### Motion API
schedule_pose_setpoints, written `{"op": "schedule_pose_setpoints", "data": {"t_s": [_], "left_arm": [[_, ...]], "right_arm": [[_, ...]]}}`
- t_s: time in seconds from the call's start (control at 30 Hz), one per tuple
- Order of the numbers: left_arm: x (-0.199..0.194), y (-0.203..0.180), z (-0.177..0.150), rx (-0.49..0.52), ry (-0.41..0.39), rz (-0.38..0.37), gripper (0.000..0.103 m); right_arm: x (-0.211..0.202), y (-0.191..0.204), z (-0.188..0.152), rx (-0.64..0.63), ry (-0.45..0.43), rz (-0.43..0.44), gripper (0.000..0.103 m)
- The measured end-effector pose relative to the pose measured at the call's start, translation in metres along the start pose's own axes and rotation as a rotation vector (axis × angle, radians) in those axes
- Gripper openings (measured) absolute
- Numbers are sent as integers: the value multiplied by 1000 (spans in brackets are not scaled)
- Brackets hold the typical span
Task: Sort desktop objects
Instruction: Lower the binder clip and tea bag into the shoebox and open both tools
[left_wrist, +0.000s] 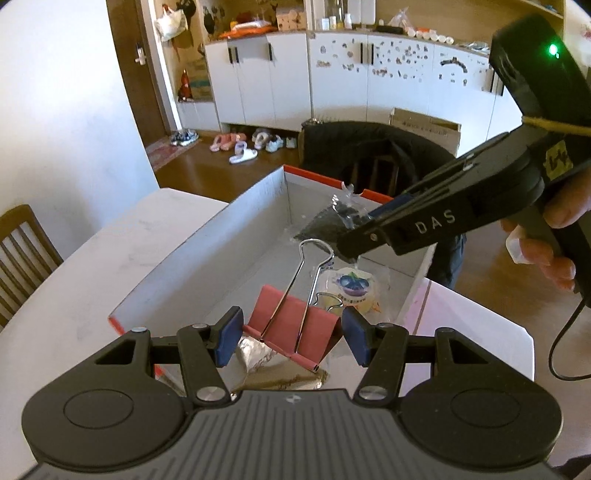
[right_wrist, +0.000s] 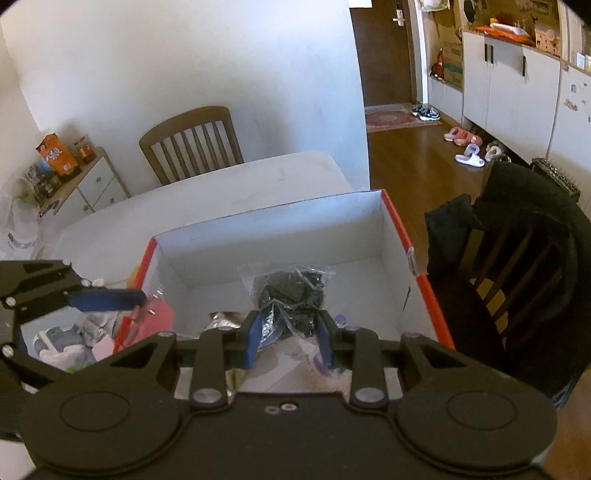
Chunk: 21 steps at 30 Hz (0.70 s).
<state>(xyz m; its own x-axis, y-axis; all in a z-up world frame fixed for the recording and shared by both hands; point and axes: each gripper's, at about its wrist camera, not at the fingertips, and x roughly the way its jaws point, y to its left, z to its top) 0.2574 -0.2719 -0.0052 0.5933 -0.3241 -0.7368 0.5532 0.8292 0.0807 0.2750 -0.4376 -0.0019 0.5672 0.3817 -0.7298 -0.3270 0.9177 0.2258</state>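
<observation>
A pale, matte table (left_wrist: 85, 280) spread beneath both grippers, smooth and rounded at its far end. On it, straight ahead of them, stood an open rectangular cardboard box (right_wrist: 280, 229), white inside with a red rim. A slatted wooden chair (right_wrist: 192, 142) stood beyond the table. The left gripper (left_wrist: 291, 334), black plastic with blue pads, was clamped on a pink binder clip (left_wrist: 295, 332), a folded metal wedge with two looped wire handles pointing away, held above the box's near end. The right gripper (right_wrist: 287, 338) was squeezed tight on a crinkled clear bag (right_wrist: 291, 291) stuffed with small black pieces, held over the box interior. Below the clip, inside the box, lay a round packet (left_wrist: 351, 288) with a blue fruit print.
</observation>
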Motion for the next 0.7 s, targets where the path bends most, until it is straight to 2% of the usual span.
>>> {"op": "schedule_pose_setpoints", "data": {"t_s": [0.17,0.37,0.7], "left_arm": [[29,-1,10,-7,65,-13,58],[61,-10,15,-7,135,-15,58],[90,-6,12,-46,223,-26,58]], "right_arm": [[18,-13,15,16,36,14,31],[47,-19,26,-34,97,-7,31],[101,-20,37,-83,222,10,31]]}}
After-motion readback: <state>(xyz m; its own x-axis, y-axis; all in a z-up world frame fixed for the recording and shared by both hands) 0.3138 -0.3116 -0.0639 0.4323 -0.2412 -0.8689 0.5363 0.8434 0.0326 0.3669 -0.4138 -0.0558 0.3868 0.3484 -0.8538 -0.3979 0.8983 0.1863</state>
